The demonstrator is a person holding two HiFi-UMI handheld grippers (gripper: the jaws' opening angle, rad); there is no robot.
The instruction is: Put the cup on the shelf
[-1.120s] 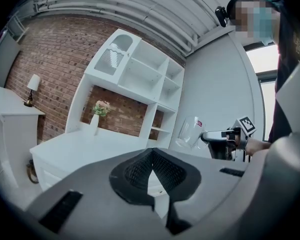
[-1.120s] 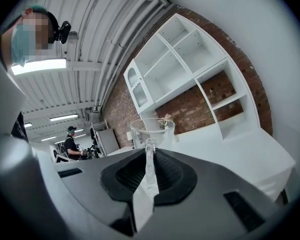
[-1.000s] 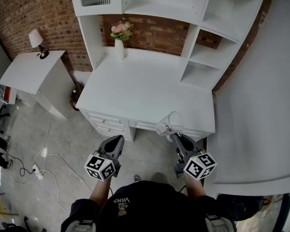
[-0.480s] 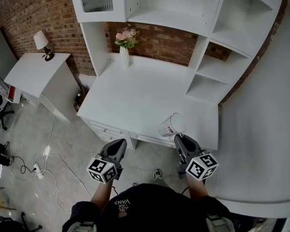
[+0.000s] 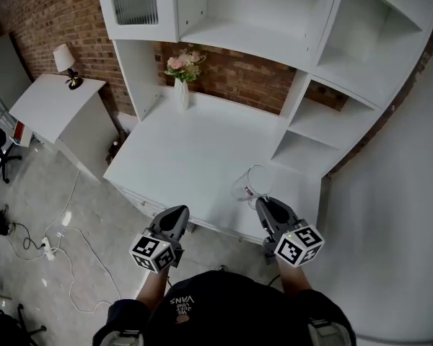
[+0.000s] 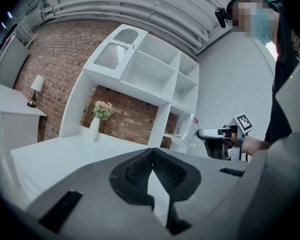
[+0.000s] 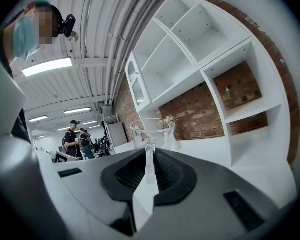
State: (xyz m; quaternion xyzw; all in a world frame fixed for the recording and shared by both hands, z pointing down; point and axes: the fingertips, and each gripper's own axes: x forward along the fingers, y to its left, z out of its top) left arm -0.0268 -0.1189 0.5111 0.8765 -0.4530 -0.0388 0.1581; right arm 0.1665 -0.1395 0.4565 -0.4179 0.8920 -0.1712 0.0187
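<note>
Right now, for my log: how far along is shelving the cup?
Done: the right tool grips the cup by its handle. In hand: the cup hangs over the desk front. Left: setting it on a shelf; none holds it yet. The left tool is shut, empty.

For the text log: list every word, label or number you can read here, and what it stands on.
"VANS": white print on the person's black garment, upside down; smaller lines beside it too small to read.
On the cup, a red label: too small to read.
On the marker cubes: patterns only, no words.
</note>
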